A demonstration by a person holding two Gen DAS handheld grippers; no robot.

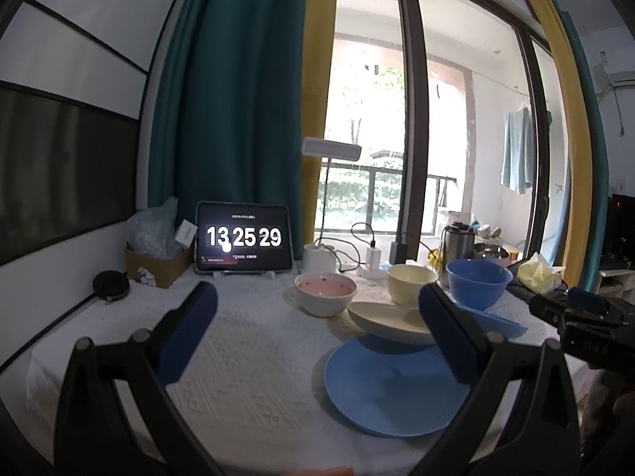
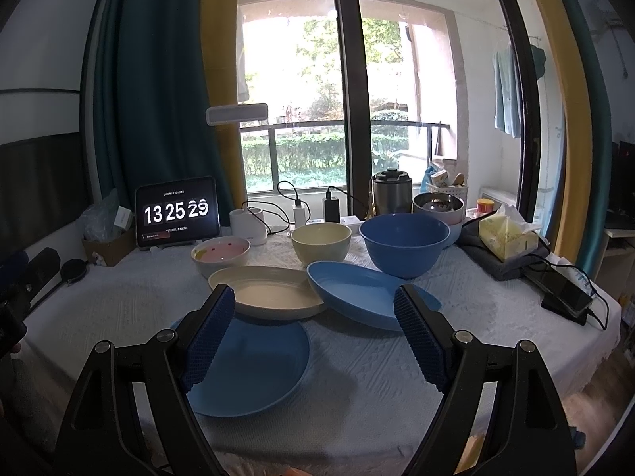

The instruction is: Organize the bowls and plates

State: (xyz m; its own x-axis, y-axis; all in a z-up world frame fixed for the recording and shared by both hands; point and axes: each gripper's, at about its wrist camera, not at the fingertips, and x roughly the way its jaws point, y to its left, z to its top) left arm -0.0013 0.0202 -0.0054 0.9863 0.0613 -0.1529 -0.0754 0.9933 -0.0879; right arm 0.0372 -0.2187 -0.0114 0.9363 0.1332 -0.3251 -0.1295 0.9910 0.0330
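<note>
The flat blue plate lies on the white-clothed worktop directly below the right gripper — nearer it than the left gripper. Both sets of jaws gape, empty. Behind overlap a cream plate and a blue deep plate. Three plates; beyond, three bowls — pink, cream, blue.

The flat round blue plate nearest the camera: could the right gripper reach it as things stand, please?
Probably yes. The right gripper hangs open just above the flat round blue plate, and nothing lies between them; only the cream oval dish overlaps its far edge.
</note>
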